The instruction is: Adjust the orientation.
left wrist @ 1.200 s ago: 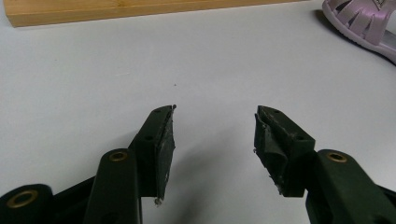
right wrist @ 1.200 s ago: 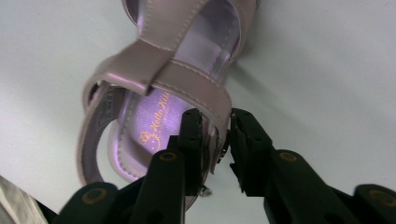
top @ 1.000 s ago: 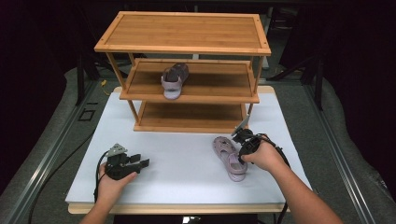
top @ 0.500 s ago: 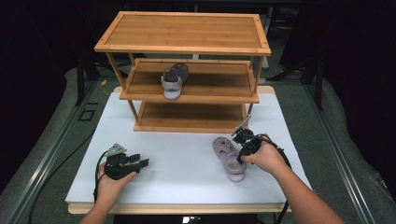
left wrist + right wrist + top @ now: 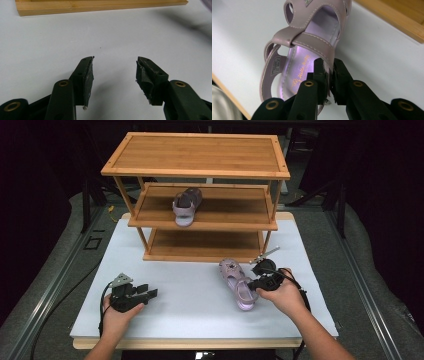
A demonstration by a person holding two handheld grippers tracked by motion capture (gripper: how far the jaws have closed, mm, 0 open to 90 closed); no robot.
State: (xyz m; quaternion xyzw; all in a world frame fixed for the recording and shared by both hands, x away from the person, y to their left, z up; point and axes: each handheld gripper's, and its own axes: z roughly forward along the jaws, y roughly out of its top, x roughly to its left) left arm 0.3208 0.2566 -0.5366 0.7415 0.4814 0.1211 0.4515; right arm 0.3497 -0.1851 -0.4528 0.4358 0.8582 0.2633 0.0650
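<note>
Lilac sandal [image 5: 237,283] on white table [image 5: 190,295], near shelf [image 5: 200,215]; my right gripper [image 5: 330,72] clamps its side wall, likely lifting. Left gripper [image 5: 113,72] idle, jaws apart. Next: carry beside its mate [image 5: 185,206] on middle tier.

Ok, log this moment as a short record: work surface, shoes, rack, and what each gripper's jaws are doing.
surface: white table top
rack: three-tier wooden shoe rack at the far side of the table
shelved shoe: lilac sandal on shelf, middle tier
table shoe: lilac sandal, in front of the rack
right gripper: jaws clamped on the sandal's side wall near the strap
left gripper: jaws apart, nothing between, low over the table
</note>
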